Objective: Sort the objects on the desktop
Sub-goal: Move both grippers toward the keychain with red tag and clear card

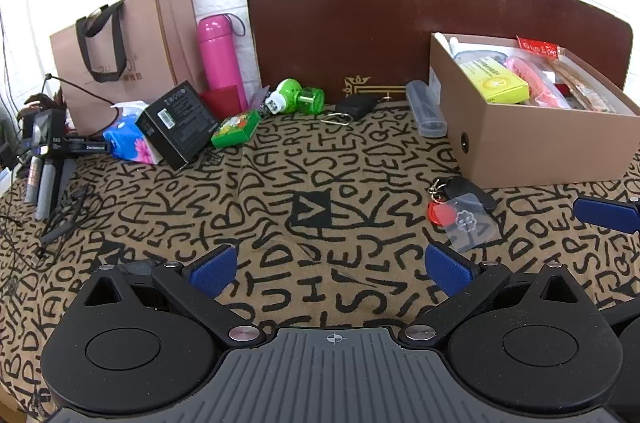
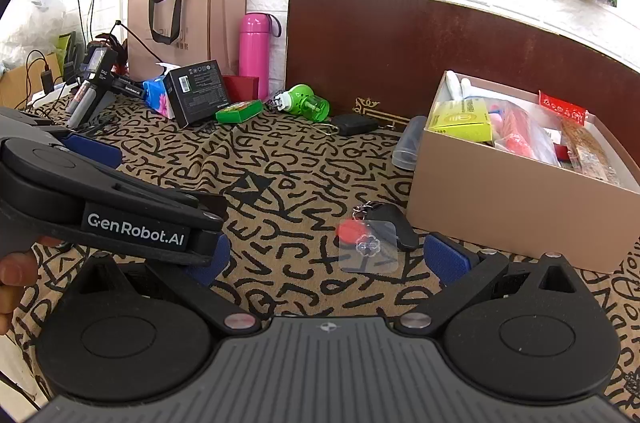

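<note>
Checking my left wrist view: left gripper (image 1: 332,269) fingers apart, empty; box (image 1: 540,151) far right part-filled; keys (image 1: 460,201) loose beside it. Right wrist view: right gripper (image 2: 324,257) fingers apart, keys (image 2: 376,223) just ahead. I judge sorting unfinished.

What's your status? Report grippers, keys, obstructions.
Left gripper open, empty. Right gripper open, empty. Keys and clear sticker on cloth beside box. Nothing blocking.
</note>
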Action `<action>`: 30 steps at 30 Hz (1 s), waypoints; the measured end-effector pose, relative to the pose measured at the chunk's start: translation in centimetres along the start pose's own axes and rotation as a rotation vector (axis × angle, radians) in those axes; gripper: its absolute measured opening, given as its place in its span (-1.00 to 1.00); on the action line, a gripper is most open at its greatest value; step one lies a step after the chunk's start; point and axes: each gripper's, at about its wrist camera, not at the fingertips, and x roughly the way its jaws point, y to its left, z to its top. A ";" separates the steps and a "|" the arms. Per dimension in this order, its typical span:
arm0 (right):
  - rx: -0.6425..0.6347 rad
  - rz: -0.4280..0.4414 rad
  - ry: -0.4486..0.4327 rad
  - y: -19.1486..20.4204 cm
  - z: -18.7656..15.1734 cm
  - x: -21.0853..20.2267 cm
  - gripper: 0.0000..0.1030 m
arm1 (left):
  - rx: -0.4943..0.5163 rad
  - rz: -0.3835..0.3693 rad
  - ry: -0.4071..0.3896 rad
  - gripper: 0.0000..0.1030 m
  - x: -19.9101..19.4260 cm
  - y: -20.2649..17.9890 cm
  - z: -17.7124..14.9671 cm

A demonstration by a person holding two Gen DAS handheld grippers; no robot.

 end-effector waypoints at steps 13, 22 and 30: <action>0.007 0.004 0.027 -0.3 0.1 0.9 0.99 | 0.005 -0.023 0.018 1.00 1.0 -0.3 0.0; 0.015 0.000 0.064 -1.2 -0.4 2.6 0.99 | 0.004 -0.097 0.042 1.00 2.7 -0.7 0.1; 0.008 -0.028 0.108 -2.7 -1.3 5.1 0.99 | 0.002 -0.193 0.063 1.00 5.4 -1.6 0.7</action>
